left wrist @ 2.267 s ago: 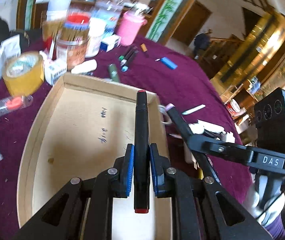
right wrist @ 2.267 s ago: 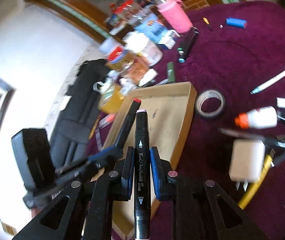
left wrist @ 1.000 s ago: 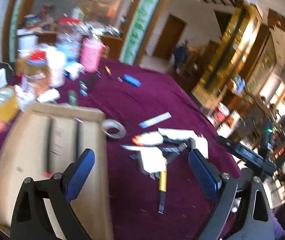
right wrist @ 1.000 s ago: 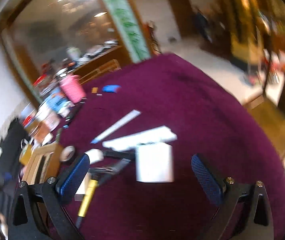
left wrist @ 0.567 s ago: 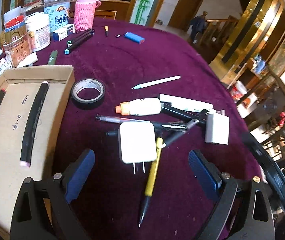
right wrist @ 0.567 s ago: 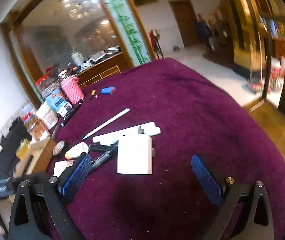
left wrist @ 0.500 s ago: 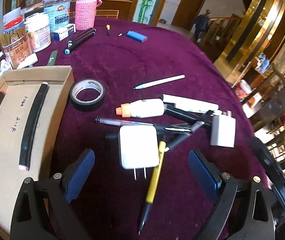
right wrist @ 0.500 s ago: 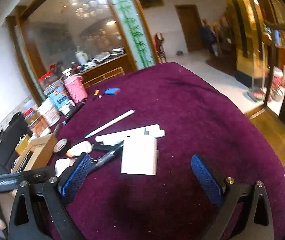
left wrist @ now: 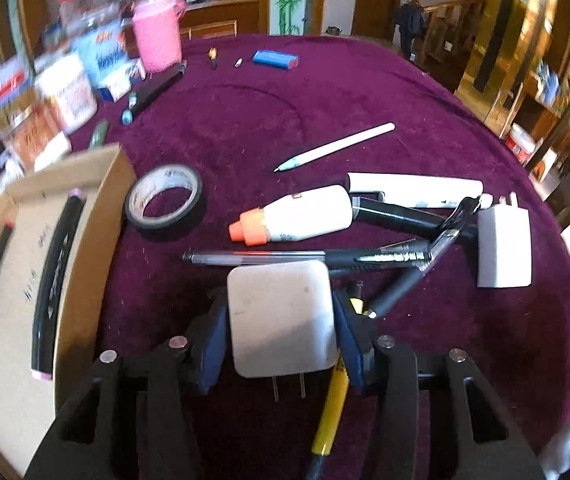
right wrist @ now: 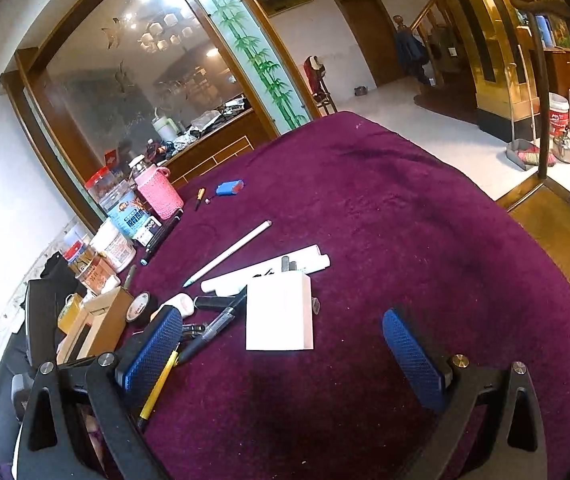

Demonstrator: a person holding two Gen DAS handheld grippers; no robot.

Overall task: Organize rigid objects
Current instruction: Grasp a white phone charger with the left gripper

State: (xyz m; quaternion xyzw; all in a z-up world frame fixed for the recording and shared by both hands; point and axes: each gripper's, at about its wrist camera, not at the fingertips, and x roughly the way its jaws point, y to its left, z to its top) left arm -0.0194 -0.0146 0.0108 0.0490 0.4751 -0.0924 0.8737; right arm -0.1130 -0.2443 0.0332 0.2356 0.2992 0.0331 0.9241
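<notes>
Cardboard tray (left wrist: 97, 216): at 9 o'clock, holding two black markers (left wrist: 55, 276).
Tape roll (left wrist: 164, 201): at 11 o'clock, beside tray.
Left gripper (left wrist: 281, 334): fingers closing on the white charger (left wrist: 281, 316), pads at its sides, on the bench (left wrist: 245, 120).
Yellow pen (left wrist: 331, 412): beneath the charger at 5 o'clock.
Right gripper (right wrist: 281, 350): fingers wide, second charger (right wrist: 279, 312) between them, untouched.

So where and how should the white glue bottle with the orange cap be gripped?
Grip the glue bottle across its wide white body, coming down from above. It lies flat with both long sides showing; the tapered orange cap would slip, and its base touches a black marker.

Purple-clothed table (left wrist: 365, 92), tape roll (left wrist: 164, 201), cardboard tray (left wrist: 97, 216), pens (left wrist: 335, 147)
</notes>
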